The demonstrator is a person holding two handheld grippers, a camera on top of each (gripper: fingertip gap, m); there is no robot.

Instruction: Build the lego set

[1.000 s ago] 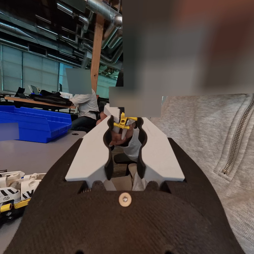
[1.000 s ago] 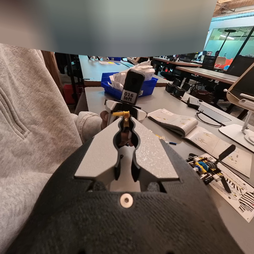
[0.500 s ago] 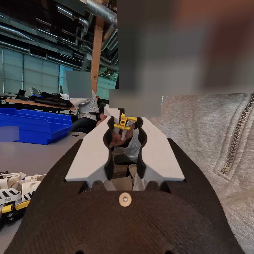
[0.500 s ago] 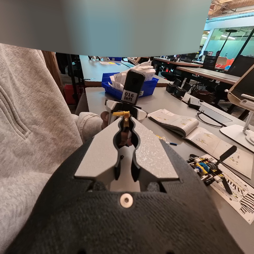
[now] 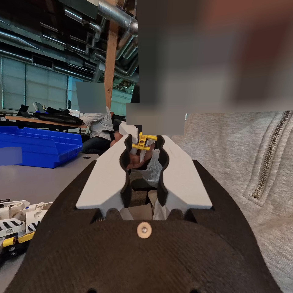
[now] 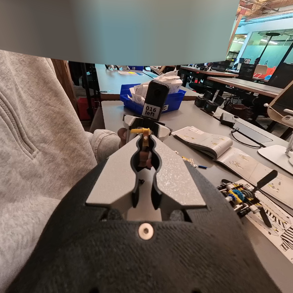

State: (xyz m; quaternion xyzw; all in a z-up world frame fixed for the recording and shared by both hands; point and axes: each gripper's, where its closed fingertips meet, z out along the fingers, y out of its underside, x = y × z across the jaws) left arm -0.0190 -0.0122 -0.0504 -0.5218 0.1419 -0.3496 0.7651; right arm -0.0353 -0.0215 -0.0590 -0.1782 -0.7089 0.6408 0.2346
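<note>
A small yellow lego piece (image 5: 142,142), a connector with two short axles, is held in the air in front of a person's grey sweater. My left gripper (image 5: 144,137) has its jaws a little apart, and the axle ends reach both pads. My right gripper (image 6: 145,137) faces it and is shut on the connector of the same yellow piece (image 6: 145,134). The right gripper's white fingers (image 5: 132,134) show just behind the piece in the left wrist view. The left gripper's body (image 6: 156,101) fills the space behind it in the right wrist view.
A partly built model with black propeller blades (image 6: 247,196) lies on a striped sheet at the right. An open instruction booklet (image 6: 206,142) and small loose parts (image 6: 190,161) lie on the grey table. A blue bin (image 6: 172,99) of paper stands behind. White striped parts (image 5: 14,222) lie at lower left. Left and right tips are no more than a few centimetres apart.
</note>
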